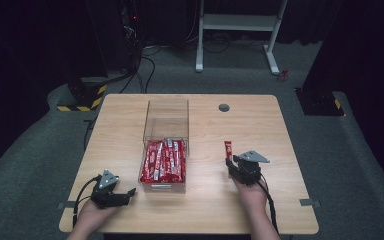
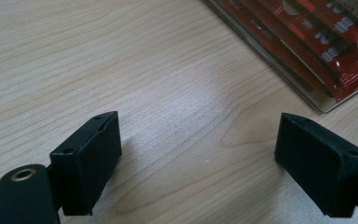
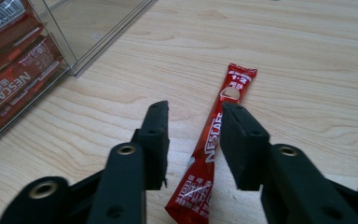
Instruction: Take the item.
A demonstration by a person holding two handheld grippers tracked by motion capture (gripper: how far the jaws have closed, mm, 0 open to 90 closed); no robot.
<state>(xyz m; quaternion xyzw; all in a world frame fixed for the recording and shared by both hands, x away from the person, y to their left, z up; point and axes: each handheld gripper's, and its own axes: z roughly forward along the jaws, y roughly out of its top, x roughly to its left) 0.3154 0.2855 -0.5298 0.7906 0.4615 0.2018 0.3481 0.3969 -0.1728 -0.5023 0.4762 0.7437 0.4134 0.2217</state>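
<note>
Wooden table: both grippers' jaws open, sachet lying loose, its end apparently cropped.

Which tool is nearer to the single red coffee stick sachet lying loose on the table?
Right. The right tool straddles the single red coffee stick sachet, jaws apart. The left tool rests open at the near left, beyond the clear plastic box.
</note>
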